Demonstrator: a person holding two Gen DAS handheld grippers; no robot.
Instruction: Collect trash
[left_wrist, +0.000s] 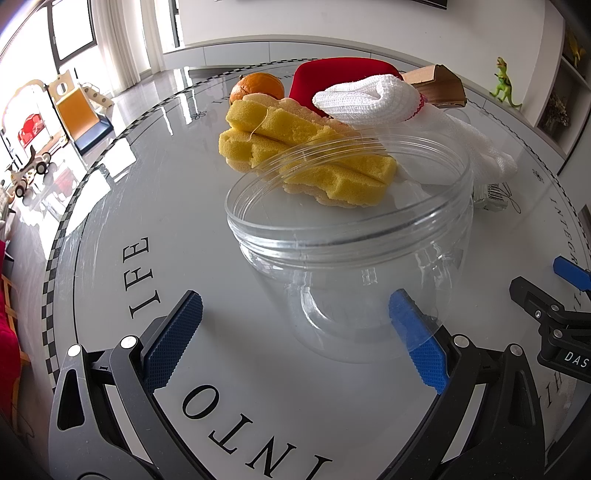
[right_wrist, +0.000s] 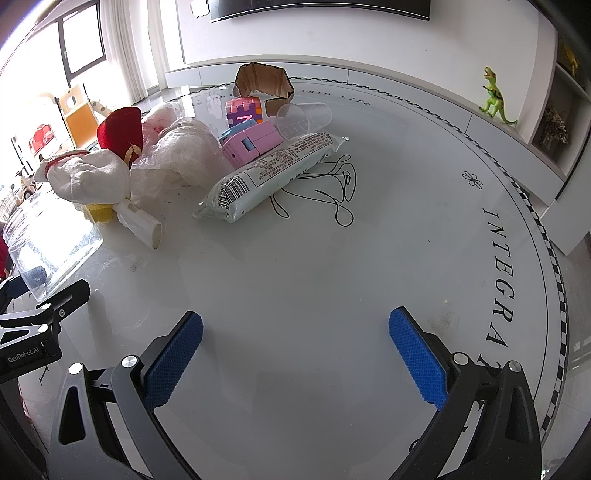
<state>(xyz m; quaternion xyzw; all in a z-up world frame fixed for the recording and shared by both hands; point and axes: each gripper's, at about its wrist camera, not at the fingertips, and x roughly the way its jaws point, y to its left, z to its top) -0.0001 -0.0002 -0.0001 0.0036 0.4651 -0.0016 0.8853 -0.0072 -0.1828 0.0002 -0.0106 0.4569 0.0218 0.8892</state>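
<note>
Left gripper (left_wrist: 295, 332) spread wide, empty, straddling clear plastic jar (left_wrist: 351, 236). Right gripper (right_wrist: 295, 350) likewise spread, empty. Snack wrapper (right_wrist: 269, 173) ahead on table (right_wrist: 332, 266): probably light, crinkly, slippery; best pinched mid-length, across narrow width.

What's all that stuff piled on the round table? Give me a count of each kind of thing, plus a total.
Clear plastic jar: 1
Yellow sponge: 1
Orange: 1
White cloth: 1
Red object: 1
Cardboard piece: 1
Pink puzzle cubes: 2
Clear plastic cup: 1
Sealed snack packet: 1
Crumpled plastic bag: 1
White tube: 1
Total: 12
</note>
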